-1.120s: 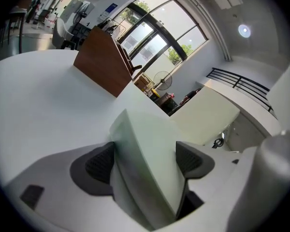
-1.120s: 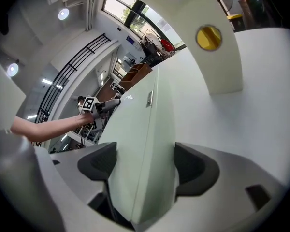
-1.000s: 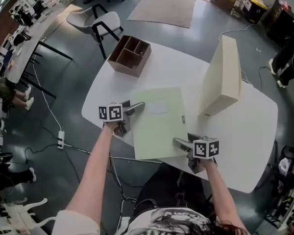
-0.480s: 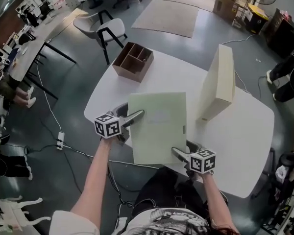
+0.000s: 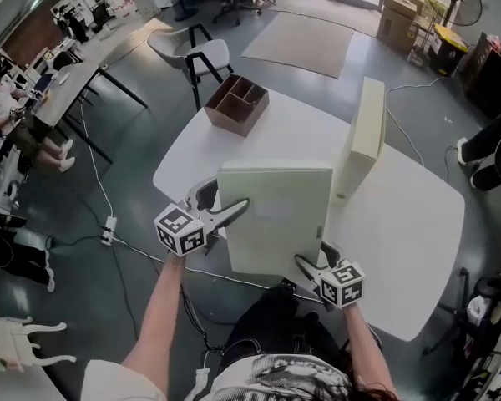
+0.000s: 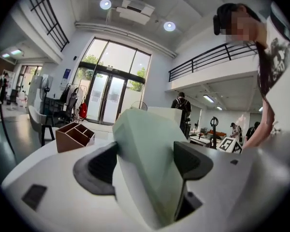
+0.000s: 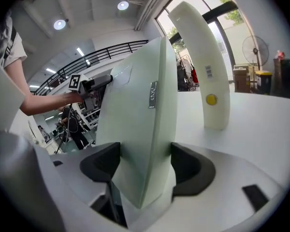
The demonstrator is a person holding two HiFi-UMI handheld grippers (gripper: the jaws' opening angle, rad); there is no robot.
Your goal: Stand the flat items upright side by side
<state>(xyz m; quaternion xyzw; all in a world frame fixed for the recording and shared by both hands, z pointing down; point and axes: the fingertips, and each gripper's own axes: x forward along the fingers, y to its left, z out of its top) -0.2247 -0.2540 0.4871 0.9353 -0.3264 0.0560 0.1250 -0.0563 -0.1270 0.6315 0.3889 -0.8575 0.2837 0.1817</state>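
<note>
Green file tilted up off table | left gripper clamps its left edge, right gripper its near edge, both jaws just closing tighter on it | upright cream file just beyond-right, nearer right gripper.

Grn folder hides tbl ctr; edge label print too small to read; bkgd person blurry.

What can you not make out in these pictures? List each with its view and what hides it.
Head view: whether the green folder touches the table, hidden behind it.
Left gripper view: most of the cream folder, behind the green one.
Right gripper view: the green folder's spine label, too small.
</note>
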